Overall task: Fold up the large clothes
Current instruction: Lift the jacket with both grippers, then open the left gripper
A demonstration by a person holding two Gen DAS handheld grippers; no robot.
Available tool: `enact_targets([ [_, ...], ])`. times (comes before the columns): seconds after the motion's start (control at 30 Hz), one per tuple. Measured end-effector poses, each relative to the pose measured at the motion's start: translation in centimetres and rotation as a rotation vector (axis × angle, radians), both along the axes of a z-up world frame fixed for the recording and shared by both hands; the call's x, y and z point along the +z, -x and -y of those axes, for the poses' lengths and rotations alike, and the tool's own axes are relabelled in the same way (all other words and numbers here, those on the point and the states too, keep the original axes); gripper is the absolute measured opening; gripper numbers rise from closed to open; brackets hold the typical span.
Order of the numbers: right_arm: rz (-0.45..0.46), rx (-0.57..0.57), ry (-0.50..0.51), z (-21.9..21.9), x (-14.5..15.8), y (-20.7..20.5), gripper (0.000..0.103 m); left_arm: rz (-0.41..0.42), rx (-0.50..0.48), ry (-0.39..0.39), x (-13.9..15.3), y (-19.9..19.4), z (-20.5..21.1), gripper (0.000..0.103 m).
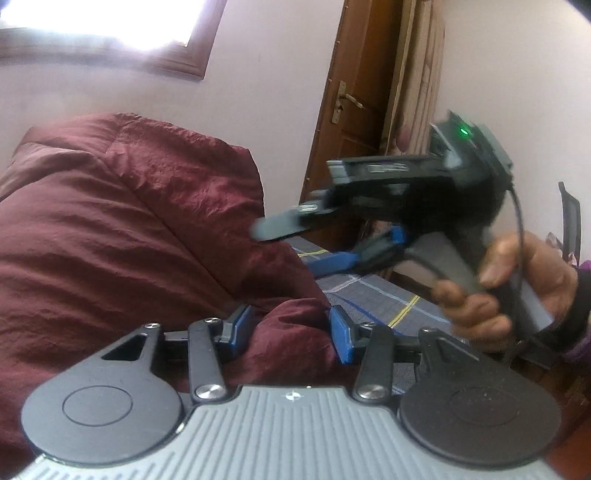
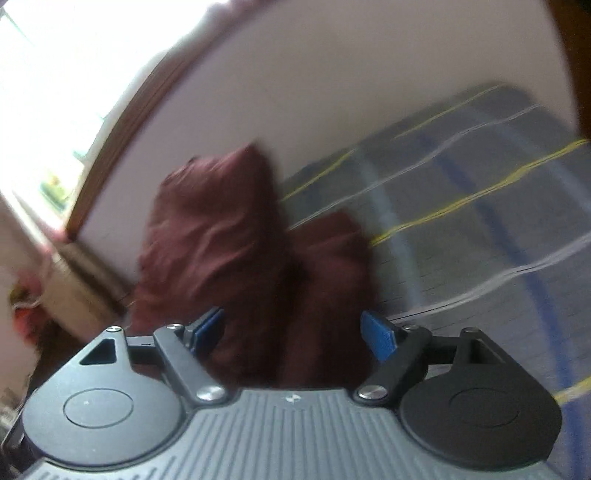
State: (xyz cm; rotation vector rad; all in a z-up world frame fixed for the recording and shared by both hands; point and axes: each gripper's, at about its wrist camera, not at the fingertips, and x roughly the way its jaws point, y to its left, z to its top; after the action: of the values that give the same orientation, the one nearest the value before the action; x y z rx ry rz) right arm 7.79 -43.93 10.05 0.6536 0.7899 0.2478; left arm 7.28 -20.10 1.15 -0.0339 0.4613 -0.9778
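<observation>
A large maroon garment (image 1: 129,229) is bunched up and fills the left of the left wrist view; it shows blurred in the right wrist view (image 2: 236,258). My left gripper (image 1: 291,328) has its blue pads wide apart with a fold of the maroon cloth between them, not pinched. My right gripper (image 2: 295,332) is open too, with the maroon cloth lying between its pads. The right gripper also shows from the side in the left wrist view (image 1: 317,247), held in a hand, its fingers spread at the garment's right edge.
The garment lies on a bed with a grey checked sheet (image 2: 480,221) with yellow, white and blue lines. A wooden door (image 1: 354,99) stands behind, a window (image 1: 103,29) at the upper left, and pale walls.
</observation>
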Motion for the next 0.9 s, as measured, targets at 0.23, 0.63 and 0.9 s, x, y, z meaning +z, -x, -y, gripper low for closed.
enact_targets([
  [0.23, 0.251, 0.164, -0.002, -3.8, 2.5, -5.0, 0.036, -0.084, 0.067, 0.117, 1.5, -2.2, -2.6, 0.048],
  [0.63, 0.189, -0.061, -0.173, 5.2, -4.8, -1.8, 0.041, -0.007, -0.057, -0.039, -1.7, -1.0, 3.0, 0.072],
  [0.9, 0.373, 0.096, 0.279, -1.5, 6.9, -3.6, 0.041, -0.005, -0.055, -0.035, -1.6, -0.6, 2.7, 0.076],
])
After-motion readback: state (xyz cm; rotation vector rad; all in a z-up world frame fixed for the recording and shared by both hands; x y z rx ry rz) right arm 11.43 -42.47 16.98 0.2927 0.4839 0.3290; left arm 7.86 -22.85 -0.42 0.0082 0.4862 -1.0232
